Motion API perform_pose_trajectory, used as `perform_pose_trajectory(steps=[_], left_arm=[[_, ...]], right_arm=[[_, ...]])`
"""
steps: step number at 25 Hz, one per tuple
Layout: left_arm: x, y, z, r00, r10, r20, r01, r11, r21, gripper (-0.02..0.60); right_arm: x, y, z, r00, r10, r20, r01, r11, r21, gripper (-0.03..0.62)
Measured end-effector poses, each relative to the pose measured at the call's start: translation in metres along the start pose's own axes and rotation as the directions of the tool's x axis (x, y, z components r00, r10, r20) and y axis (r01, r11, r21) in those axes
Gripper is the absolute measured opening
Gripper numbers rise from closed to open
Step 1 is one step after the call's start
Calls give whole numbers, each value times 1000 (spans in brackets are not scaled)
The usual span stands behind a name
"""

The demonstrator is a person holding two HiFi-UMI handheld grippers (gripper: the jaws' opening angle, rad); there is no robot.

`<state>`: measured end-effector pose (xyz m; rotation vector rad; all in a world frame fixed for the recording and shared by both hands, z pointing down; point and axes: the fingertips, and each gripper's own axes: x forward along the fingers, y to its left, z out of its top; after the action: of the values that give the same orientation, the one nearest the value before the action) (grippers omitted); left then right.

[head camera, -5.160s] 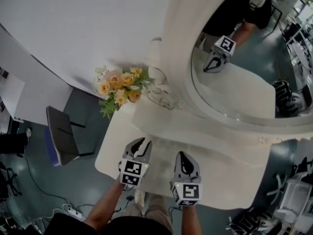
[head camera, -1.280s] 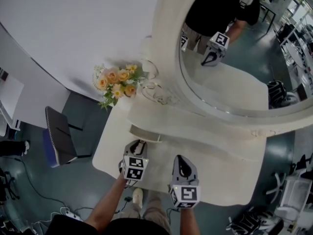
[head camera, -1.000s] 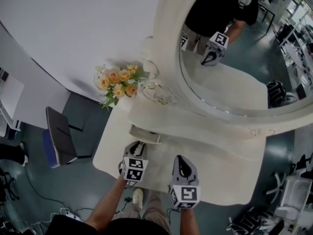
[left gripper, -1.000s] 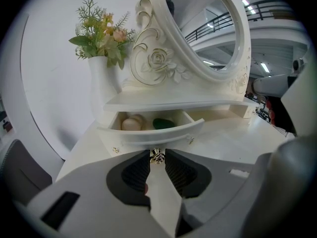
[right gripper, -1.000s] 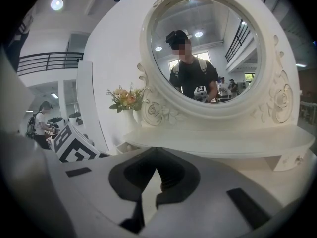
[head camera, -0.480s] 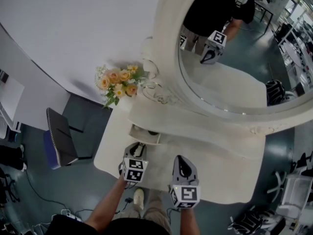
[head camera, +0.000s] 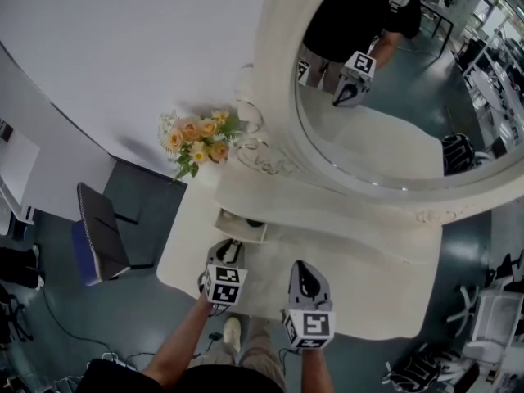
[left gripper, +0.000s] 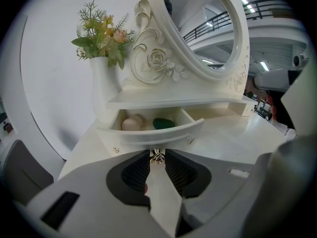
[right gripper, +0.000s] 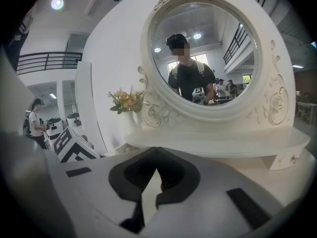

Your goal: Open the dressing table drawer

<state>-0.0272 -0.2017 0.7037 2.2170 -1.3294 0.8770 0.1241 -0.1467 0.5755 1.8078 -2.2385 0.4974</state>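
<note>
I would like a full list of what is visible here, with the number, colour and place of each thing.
dressing table: one, cream, in the middle
mirror: one, round, cream carved frame, on the table
drawer: one, cream, open, under the shelf's left end
knob: one, metallic, on the drawer front
round things: seemingly two, cream, in the drawer
green thing: one, in the drawer
flowers: one bunch, peach-yellow, in white vase beside mirror
chair: one, dark, left of the table
left gripper: grey, shut on the knob
right gripper: grey, shut, empty
</note>
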Motion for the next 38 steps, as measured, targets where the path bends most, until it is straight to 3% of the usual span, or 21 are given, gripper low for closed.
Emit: perform_pose_trajectory(steps=[11,24,30,38], left_arm=[[-9,-1,5,1000,4,8,-4,1000,-6,96],[-64,6,52,988,19,150,-20,1000,1,95],[-104,6,78,970,10,243,-16,1000,24,95],[-178,0,107,928,-14,372,-6,999,54,95]], right_arm=[[-6,3,5,1000,0,13,0,1000,-13,-2],[-30,16,32,998,-9,66,13,999,-47,-2],[-47,27,53,994,-18,111,26,997,-71,-2],[-78,46,73,986,-23,164,38,995,-87,-2]])
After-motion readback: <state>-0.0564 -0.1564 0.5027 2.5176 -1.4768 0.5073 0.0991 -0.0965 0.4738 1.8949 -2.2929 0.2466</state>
